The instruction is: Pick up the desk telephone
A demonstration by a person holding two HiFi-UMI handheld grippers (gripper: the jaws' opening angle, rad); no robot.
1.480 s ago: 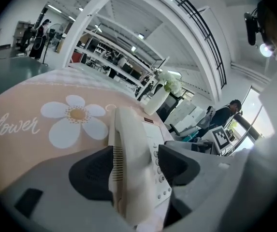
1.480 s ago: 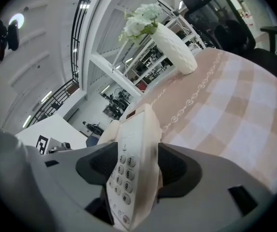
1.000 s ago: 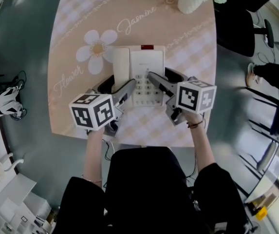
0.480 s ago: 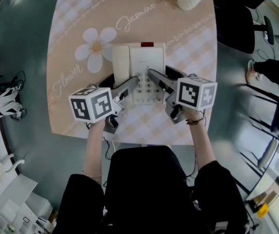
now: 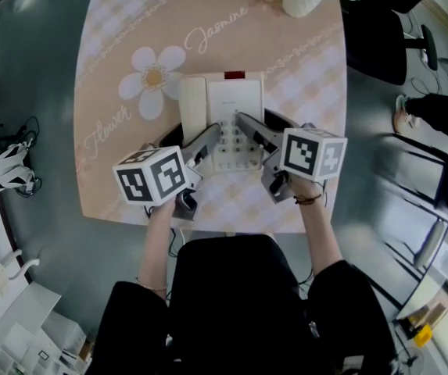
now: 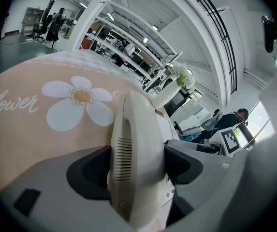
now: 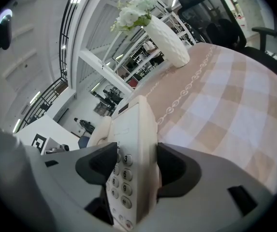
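One desk telephone (image 5: 224,104), place unchanged.

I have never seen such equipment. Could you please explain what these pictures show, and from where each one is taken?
A person holds two grippers, each with two jaws; the patterned cubes belong to them. One picture comes from a camera on the person's head, looking down; the other two come from cameras on the grippers. On the table stand a white telephone and a vase of flowers. The left gripper, whose jaws have just been closing slightly, clamps the handset side; the right gripper clamps the keypad side.
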